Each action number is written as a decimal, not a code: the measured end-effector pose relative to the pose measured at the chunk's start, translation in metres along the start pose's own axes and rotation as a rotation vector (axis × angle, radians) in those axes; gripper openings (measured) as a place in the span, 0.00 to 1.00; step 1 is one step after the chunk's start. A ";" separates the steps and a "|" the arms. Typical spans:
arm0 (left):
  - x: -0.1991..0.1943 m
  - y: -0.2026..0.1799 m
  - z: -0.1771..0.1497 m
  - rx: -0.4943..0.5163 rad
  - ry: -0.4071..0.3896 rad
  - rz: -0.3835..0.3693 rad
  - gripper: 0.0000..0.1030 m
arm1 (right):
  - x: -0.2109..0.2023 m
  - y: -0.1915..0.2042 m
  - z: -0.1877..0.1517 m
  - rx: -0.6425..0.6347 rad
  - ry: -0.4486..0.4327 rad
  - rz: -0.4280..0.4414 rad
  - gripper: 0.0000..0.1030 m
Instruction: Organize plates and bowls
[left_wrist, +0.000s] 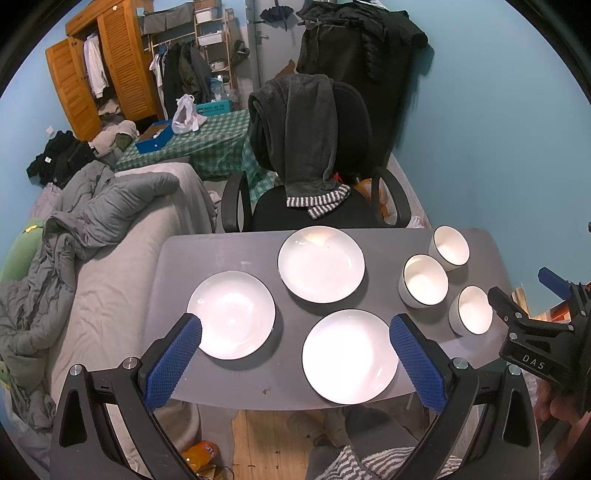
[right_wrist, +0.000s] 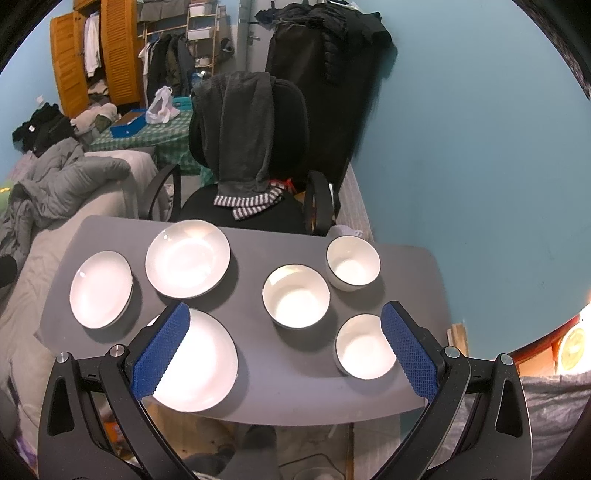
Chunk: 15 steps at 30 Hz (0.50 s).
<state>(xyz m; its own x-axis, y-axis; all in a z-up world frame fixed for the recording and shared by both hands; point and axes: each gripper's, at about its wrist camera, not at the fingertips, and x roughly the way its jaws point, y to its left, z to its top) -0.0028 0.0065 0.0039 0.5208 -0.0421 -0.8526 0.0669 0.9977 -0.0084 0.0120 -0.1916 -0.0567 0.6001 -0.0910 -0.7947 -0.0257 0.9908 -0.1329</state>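
On gray table (left_wrist: 229, 254): 3 plates (left_wrist: 321, 264), 3 bowls (left_wrist: 424, 282).

White black-rimmed plates (left_wrist: 321, 264) and bowls (right_wrist: 296, 296) on grey table (left_wrist: 221, 251) (blue cross-hatched fingers (left_wrist: 173, 363))

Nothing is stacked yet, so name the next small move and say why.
Probably lower the left gripper onto the rim of the nearest plate to lift it onto another plate. Three plates and three bowls lie apart on the grey table, and both sets of jaws are open and empty above the near edge.
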 end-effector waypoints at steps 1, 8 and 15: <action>0.000 0.000 0.000 0.000 -0.001 -0.001 1.00 | 0.000 0.000 0.000 0.000 0.000 -0.001 0.99; 0.001 -0.001 0.000 0.000 0.001 0.001 1.00 | 0.000 -0.001 0.000 0.003 0.000 0.002 0.99; 0.000 -0.002 -0.002 0.001 0.002 -0.002 1.00 | 0.000 -0.001 0.000 0.004 0.000 0.003 0.99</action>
<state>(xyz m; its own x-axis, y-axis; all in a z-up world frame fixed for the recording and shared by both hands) -0.0046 0.0042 0.0028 0.5186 -0.0437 -0.8539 0.0687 0.9976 -0.0094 0.0116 -0.1927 -0.0565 0.5996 -0.0880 -0.7954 -0.0241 0.9915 -0.1279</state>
